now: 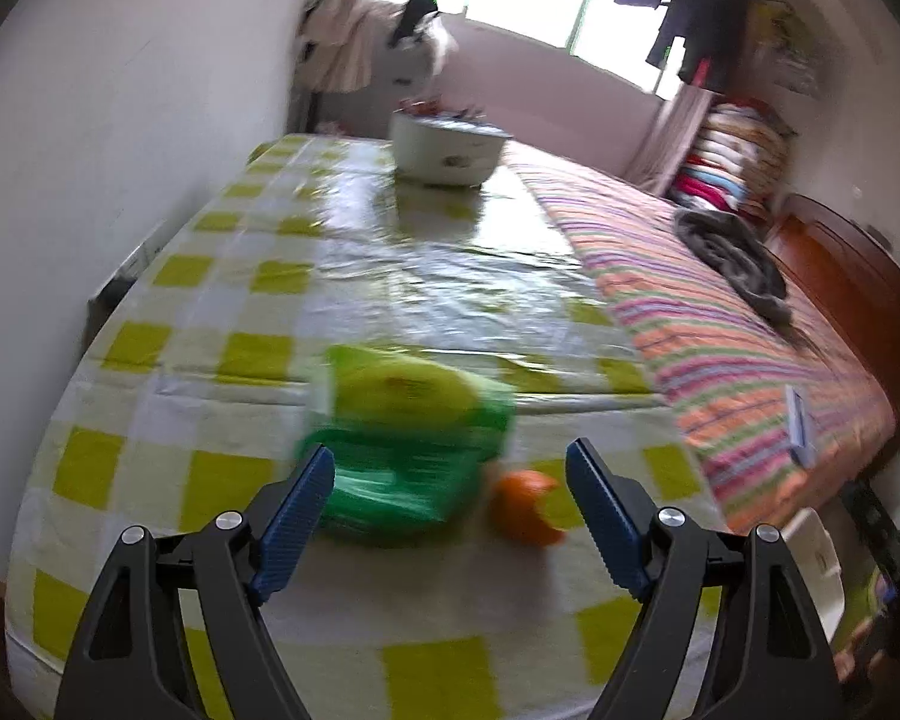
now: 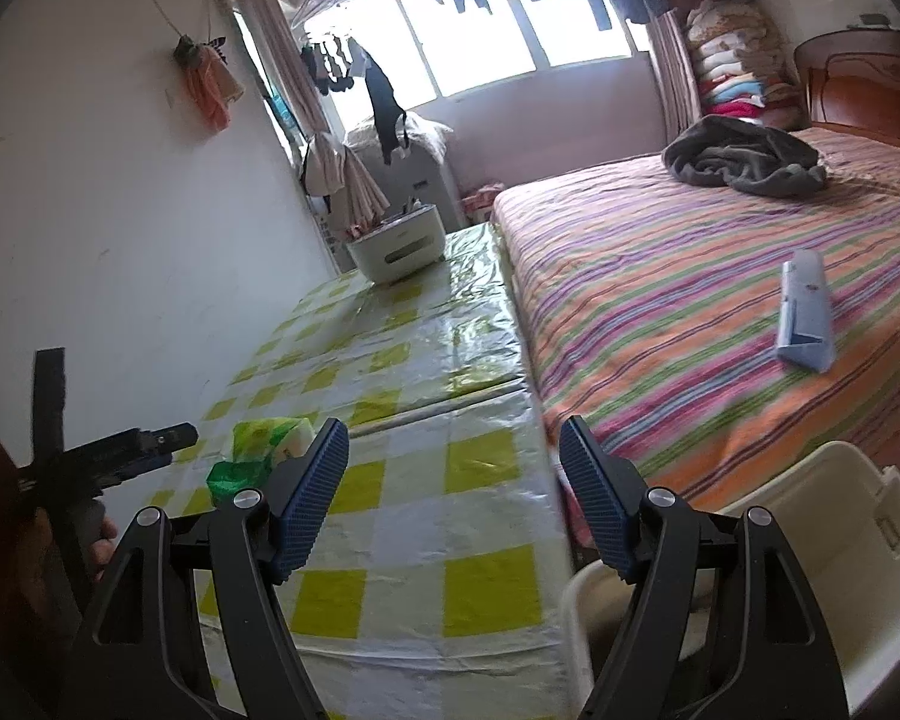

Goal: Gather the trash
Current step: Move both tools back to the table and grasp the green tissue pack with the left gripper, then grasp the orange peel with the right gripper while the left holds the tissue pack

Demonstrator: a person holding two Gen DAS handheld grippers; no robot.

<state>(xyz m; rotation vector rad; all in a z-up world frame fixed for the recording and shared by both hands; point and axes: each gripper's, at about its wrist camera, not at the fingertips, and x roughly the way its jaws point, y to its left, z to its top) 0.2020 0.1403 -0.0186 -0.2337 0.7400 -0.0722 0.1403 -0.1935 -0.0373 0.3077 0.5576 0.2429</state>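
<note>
Checked tablecloth (image 1: 222, 312); beside the green wrapper (image 1: 402, 450) lies orange peel (image 1: 525, 507), which the wide-open, empty left gripper (image 1: 450, 510) might knock away.

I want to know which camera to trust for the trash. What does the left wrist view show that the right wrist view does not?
Only the left wrist view shows the orange peel, lying on the checked tablecloth just right of the green bag, and the left gripper with jaws open around nothing.

Only the right wrist view shows the right gripper, jaws open and empty, and the left gripper's side.

Both show the green bag, the white pot at the table's far end, the striped bed and the white bin.
</note>
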